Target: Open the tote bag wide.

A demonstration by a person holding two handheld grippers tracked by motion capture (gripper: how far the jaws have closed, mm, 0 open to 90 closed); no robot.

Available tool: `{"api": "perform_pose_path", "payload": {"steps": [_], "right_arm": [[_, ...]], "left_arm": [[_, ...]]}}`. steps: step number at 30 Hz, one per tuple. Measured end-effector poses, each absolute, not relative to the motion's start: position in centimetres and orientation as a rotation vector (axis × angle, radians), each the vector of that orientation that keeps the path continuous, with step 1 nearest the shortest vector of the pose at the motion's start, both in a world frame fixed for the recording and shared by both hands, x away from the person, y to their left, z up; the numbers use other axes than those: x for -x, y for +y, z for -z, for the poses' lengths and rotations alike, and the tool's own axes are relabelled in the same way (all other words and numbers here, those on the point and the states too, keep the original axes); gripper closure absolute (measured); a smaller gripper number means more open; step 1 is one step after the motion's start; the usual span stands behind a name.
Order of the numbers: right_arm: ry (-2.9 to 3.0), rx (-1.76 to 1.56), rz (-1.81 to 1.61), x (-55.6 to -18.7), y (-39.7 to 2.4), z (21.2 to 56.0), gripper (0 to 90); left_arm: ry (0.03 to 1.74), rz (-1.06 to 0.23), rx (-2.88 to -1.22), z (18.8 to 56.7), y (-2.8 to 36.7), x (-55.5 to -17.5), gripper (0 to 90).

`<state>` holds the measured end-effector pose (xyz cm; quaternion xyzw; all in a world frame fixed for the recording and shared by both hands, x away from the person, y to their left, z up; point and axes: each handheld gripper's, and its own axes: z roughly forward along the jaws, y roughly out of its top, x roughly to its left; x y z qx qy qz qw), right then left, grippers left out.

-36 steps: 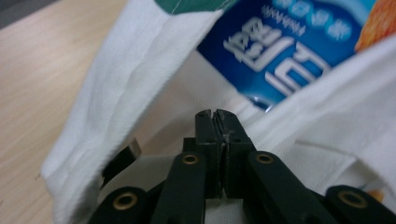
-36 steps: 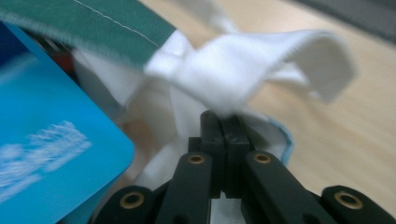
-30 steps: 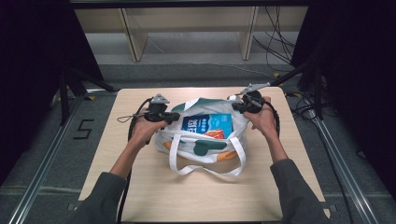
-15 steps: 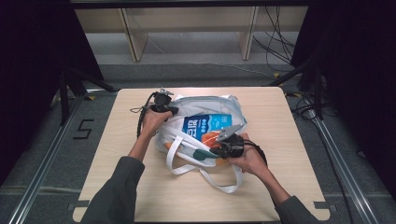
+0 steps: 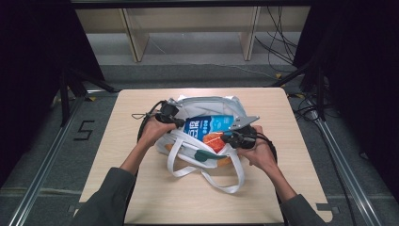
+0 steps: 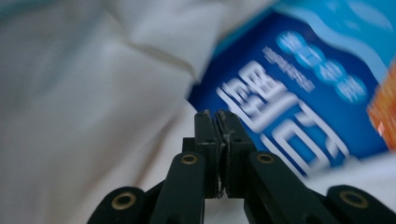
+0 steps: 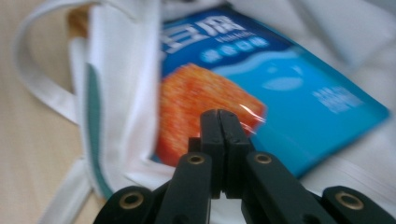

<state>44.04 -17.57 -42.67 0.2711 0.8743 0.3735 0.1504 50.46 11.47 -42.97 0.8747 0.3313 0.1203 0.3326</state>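
In the high view, a white cloth tote bag with long white straps [image 5: 207,141] lies open in the middle of the light wooden table [image 5: 117,141]. Inside its mouth rests a flat blue plastic snack packet with an orange picture [image 5: 209,128]. The left gripper [image 5: 170,117] is at the left edge of the bag opening, and the right gripper [image 5: 235,136] is at the right front edge, just beside the orange part of the packet. Both forearms in dark green sleeves come up from the bottom, the hands turned inward toward the bag, one on each side.

In the left gripper view, the two black jaws are pressed together with nothing visible between them. Their tips point at the border where the white cloth [image 6: 93,93] meets the blue packet [image 6: 289,107]; I cannot tell if they touch it.

In the right gripper view, the jaws are also together and empty, aimed at the orange corner of the packet [image 7: 205,102], with the bag rim and its green trim [image 7: 93,121] to the left.

I judge the packet light, thin, glossy and slippery, with fragile contents; it is better taken by a flat sealed edge. The bag is soft and collapses, so its rim should be held open.
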Motion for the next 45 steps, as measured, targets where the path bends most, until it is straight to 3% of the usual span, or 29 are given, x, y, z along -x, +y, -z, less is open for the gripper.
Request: {"api": "perform_pose_path", "payload": {"steps": [9, 16, 21, 30, 32, 38, 45], "right_arm": [[2.536, -0.808, -0.965, -44.2, -18.1, 43.1, 90.0], [2.606, -0.885, -0.893, -43.5, -18.7, 44.5, 90.0], [2.559, -0.836, -0.982, -43.6, -18.8, 43.1, 90.0], [2.361, -0.869, -1.105, -45.6, -20.5, 40.7, 90.0], [2.335, -0.876, -1.119, -46.0, -20.9, 40.4, 90.0], [2.267, -0.965, -1.032, -48.4, -22.7, 41.6, 90.0], [2.340, -1.051, -0.934, -49.3, -23.0, 44.9, 90.0]], "left_arm": [[0.760, -0.219, -2.390, 43.8, 13.5, -47.3, 89.2], [0.796, -0.156, -2.318, 44.6, 15.7, -46.7, 89.3], [0.819, -0.247, -2.191, 43.4, 15.5, -46.8, 83.2], [0.931, -0.466, -1.887, 39.3, 17.1, -49.2, 83.3], [0.944, -0.540, -1.895, 39.1, 17.4, -50.0, 83.6], [1.041, -0.562, -1.952, 41.7, 18.4, -52.6, 86.0], [1.086, -0.516, -2.026, 44.7, 18.9, -53.9, 89.0]]}}
